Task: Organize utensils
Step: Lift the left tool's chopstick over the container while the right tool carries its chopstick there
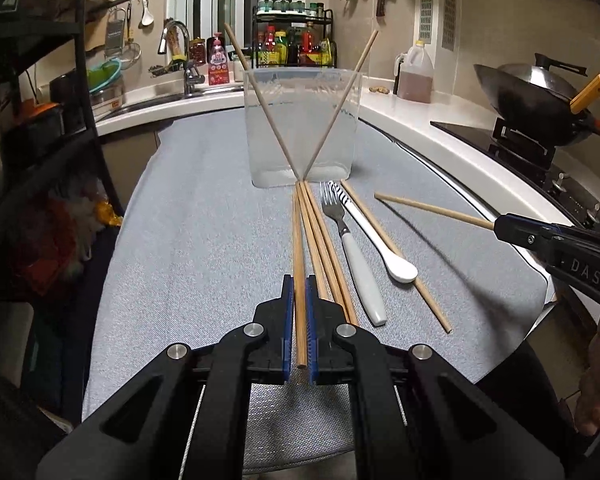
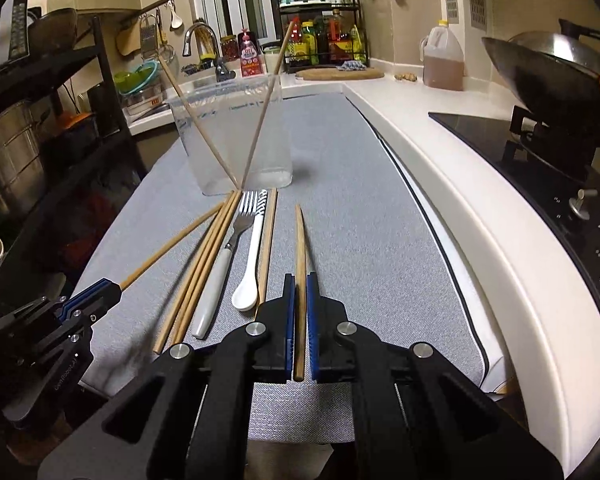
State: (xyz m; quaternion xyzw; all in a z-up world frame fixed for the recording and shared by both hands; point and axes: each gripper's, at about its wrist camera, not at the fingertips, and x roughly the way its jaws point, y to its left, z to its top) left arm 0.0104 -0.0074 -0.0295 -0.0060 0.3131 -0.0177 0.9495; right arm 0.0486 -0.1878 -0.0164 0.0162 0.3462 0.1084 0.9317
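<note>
Utensils lie in a loose row on the grey mat (image 1: 204, 208) just in front of a clear plastic container (image 1: 302, 128): a bundle of three chopsticks (image 1: 320, 248) with tips touching the container's base, then a fork (image 1: 350, 240) with a white handle, a white spoon (image 1: 384, 240) with a striped handle end, and one more chopstick on the mat (image 1: 396, 256) running partly under the spoon. Inside the container two pale sticks (image 1: 332, 116) lean against opposite walls and cross near the bottom.

The left gripper (image 1: 300, 284) is clamped narrowly on a single chopstick (image 1: 299, 240) — the stick runs between its blue pads, its far tip near the foot of the container beside the bundle. In the right wrist view this left-held chopstick (image 2: 172, 246) slants up off the mat from the left gripper (image 2: 114, 286).

The right gripper (image 2: 300, 284) is likewise closed tight on its own chopstick (image 2: 300, 240), which points forward with its tip free to the right of the row. From the left wrist view the right gripper (image 1: 498, 226) holds it clear of the mat — its shadow lies apart from it.

A wok (image 1: 540, 100) sits on the stove to the right, and an oil jug (image 1: 416, 76) stands on the white counter (image 1: 440, 128).
</note>
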